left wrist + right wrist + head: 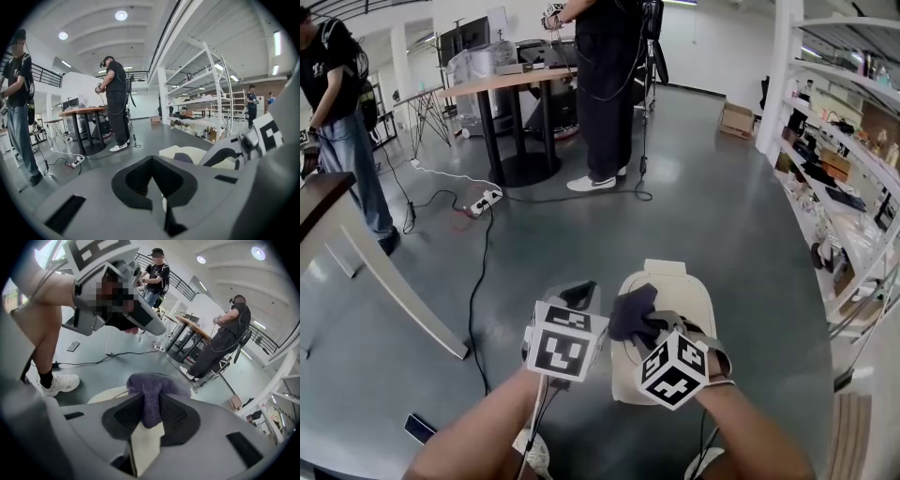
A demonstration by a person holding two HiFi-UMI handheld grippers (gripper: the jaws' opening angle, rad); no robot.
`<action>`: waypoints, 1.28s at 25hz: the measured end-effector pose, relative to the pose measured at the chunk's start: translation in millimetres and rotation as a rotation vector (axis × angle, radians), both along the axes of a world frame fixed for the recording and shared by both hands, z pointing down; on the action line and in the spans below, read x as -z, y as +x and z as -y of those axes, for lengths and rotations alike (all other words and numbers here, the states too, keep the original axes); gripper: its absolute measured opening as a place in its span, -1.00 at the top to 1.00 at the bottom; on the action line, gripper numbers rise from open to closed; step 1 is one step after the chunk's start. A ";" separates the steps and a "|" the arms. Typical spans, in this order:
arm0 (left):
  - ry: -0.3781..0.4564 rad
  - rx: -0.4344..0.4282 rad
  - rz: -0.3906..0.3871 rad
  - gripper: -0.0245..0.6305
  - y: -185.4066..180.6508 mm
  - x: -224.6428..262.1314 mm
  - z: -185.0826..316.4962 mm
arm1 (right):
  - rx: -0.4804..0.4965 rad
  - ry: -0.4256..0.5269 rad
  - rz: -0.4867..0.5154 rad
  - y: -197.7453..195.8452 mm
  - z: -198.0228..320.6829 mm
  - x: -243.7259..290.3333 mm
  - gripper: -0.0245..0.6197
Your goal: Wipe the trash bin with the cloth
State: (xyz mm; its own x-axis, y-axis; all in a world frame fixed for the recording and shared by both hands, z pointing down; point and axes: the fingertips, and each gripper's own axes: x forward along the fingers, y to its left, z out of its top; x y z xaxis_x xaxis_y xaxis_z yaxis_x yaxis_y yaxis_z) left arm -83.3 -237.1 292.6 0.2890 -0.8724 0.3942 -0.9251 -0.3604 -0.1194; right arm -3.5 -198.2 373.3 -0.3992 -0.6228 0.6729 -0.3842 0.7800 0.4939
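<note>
Above the grey floor (581, 225) at left, the left gripper (151, 161) hangs with jaws together and empty, just beside the cream trash bin (696, 292). The dark purple cloth (152, 383) sits bunched over the bin's top, a fold of it clamped between the right gripper (151, 403) jaws.

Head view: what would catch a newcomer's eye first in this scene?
At lower centre, the right gripper has its tongs shut on a dark purple cloth, held on top of the cream trash bin that stands on the grey floor. Farther back, one person stands beside a wooden table, and another person stands at the far left.
</note>
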 end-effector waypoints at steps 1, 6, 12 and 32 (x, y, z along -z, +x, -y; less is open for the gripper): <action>0.003 -0.001 0.002 0.93 -0.3 1.5 -2.4 | -0.002 -0.004 -0.003 0.0 -0.1 -0.9 0.64; 0.014 -0.005 0.018 0.93 -0.4 4.6 -14.1 | -0.016 0.000 -0.011 4.9 -2.4 -1.3 0.64; 0.027 -0.035 0.028 0.93 15.4 8.3 -25.0 | -0.034 0.018 -0.043 20.8 -4.6 0.1 0.64; 0.038 -0.161 0.016 0.93 49.8 -12.7 -37.2 | -0.146 0.005 -0.031 79.0 -5.6 -0.4 0.64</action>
